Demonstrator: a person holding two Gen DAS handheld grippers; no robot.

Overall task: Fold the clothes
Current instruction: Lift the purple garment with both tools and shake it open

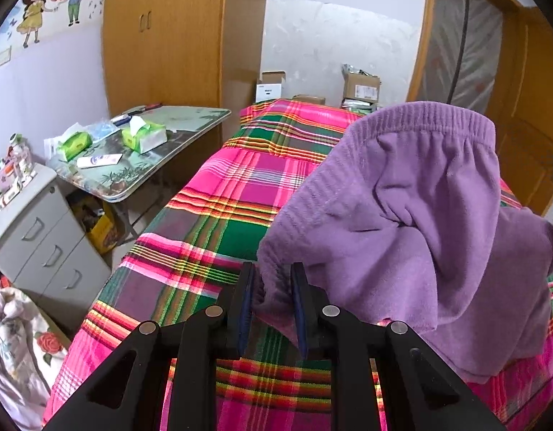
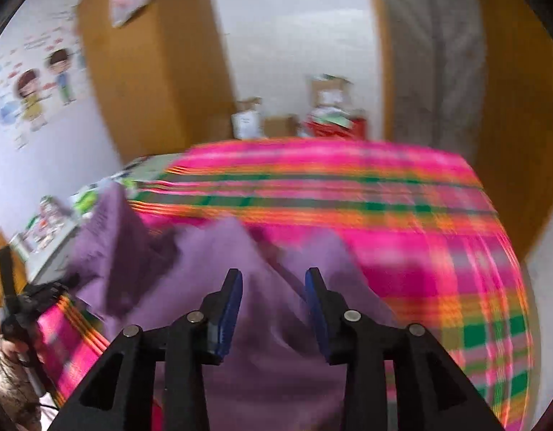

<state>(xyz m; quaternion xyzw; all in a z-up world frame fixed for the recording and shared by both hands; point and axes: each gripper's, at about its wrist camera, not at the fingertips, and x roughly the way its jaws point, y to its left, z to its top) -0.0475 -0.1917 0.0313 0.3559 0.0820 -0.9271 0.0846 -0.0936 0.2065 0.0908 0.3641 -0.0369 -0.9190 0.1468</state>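
Left tongs [image 1: 273, 298] pinch purple garment [image 1: 413, 222], labels unreadable

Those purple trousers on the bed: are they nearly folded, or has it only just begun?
Only just begun. Nothing looks folded yet: the purple trousers are bunched and lifted off the plaid bedspread. In hand: the left gripper pinches an edge of the cloth. The right gripper hovers open over the fabric, in a blurred view. Left: spreading them flat, then every fold.

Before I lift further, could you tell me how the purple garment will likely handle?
The garment looks floppy: it sags in deep folds from the left gripper. Its fleecy surface probably resists slipping. Its loose end will likely drag on the bedspread.
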